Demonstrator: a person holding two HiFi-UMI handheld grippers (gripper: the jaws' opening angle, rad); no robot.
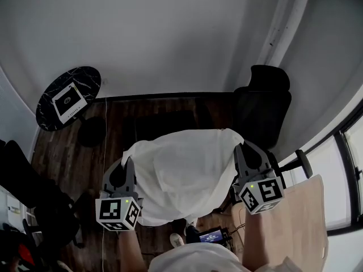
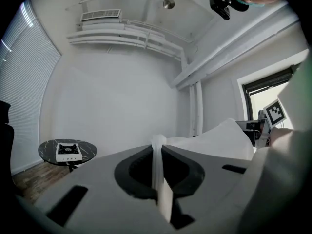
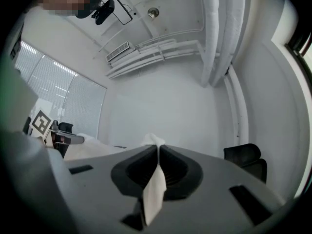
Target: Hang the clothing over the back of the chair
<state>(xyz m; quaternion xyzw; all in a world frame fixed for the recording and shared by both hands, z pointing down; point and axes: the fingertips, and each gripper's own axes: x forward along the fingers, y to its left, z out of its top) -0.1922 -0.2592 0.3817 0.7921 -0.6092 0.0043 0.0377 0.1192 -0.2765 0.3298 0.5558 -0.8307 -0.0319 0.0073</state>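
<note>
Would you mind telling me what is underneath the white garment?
Dark wooden floor shows around the white garment, held spread by the left gripper and right gripper. The black chair stands beyond it. Whatever lies directly below it is covered.

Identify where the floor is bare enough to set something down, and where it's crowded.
Bare: wooden floor along the wall, between the round table and the black chair. Crowded: dark furniture at lower left; the white garment hides the floor beneath.
</note>
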